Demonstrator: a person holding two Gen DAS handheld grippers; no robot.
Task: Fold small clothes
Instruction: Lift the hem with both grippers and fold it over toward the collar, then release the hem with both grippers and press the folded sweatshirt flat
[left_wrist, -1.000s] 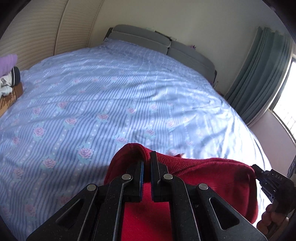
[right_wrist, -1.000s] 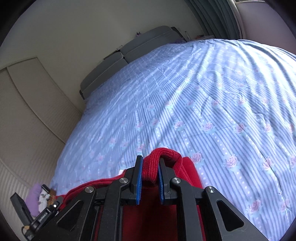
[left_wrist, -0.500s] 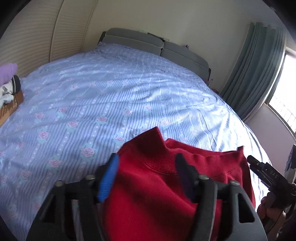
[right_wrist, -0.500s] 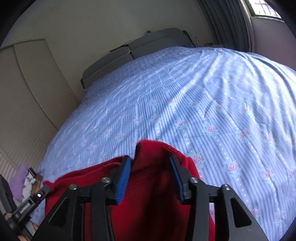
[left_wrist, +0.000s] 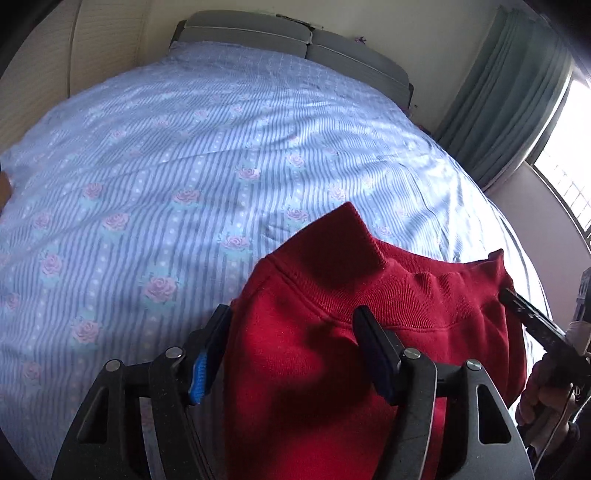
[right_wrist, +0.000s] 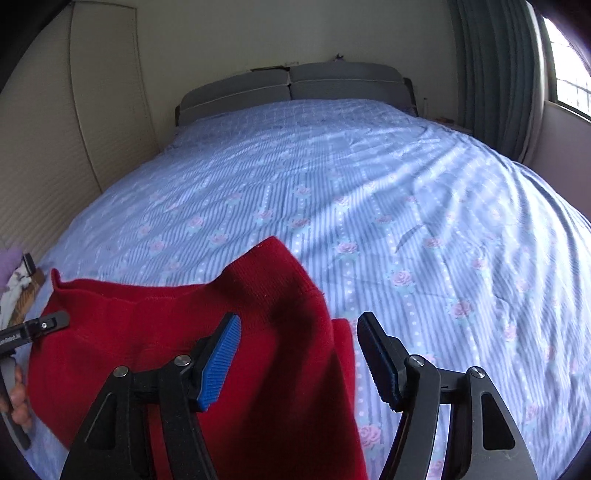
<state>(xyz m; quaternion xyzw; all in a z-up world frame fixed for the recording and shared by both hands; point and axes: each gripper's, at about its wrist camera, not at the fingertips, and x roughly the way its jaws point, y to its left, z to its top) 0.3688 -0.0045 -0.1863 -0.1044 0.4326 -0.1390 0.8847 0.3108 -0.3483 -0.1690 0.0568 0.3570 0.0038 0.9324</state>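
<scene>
While both grippers stood over it, a red garment (left_wrist: 332, 332) lay on the blue, rose-patterned bedspread (left_wrist: 184, 166) in the lower half of each wrist view. Its ribbed band ran across the far edge, with a corner poking up at each end. Judging by the doubled layers at the lower centre of the right wrist view, at least one fold appeared made, though how many remained could not be told, since the near part of the garment ran out of frame.

At lower centre of the left wrist view, the left gripper (left_wrist: 291, 332) had its jaws spread and narrowing, red cloth lying between them but neither pad pressing on it. At the right edge of that view, part of the right gripper showed against the cloth, a hand (left_wrist: 539, 391) beneath it. In the right wrist view the right gripper (right_wrist: 299, 339) likewise stood apart and closing, its blue pad (right_wrist: 218, 362) above the cloth's edge.

Around the work, a pale wardrobe (right_wrist: 55, 147) filled the upper left, a grey headboard (right_wrist: 295, 85) the top centre, and green curtains (right_wrist: 495, 74) beside a bright window (right_wrist: 569, 62) the upper right. Small clutter (right_wrist: 18, 284) sat at the left edge. Nothing on the bedspread blocked the fold.
</scene>
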